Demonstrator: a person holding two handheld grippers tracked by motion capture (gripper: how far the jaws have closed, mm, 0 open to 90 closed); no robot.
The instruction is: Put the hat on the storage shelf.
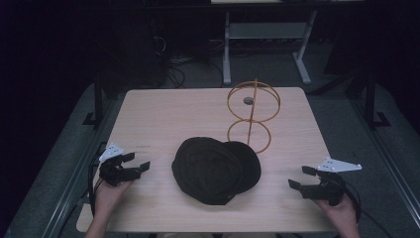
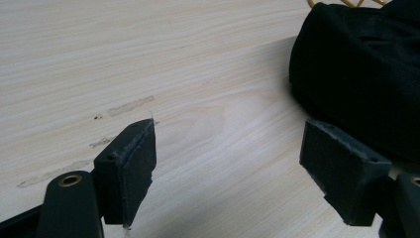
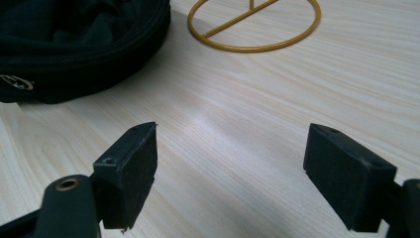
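A black cap (image 1: 216, 168) lies in the middle of the light wooden table (image 1: 163, 114). Behind it stands a gold wire stand (image 1: 252, 115) made of rings on a round base. My left gripper (image 1: 136, 161) rests open at the table's left, its jaws pointing toward the cap (image 2: 356, 69), a short gap away. At the right, my right gripper (image 1: 301, 177) is open too, aimed at the cap (image 3: 79, 44) and the stand's base ring (image 3: 255, 29). Nothing sits between either pair of jaws, as both the left gripper (image 2: 228, 153) and right gripper (image 3: 230, 158) show bare wood.
A small metal eyelet (image 3: 15, 82) shows on the cap's rim. Faint scuff marks (image 2: 126, 106) streak the wood near my left gripper. Beyond the table's far edge stand a white desk frame (image 1: 267, 44) and cables on a dark floor.
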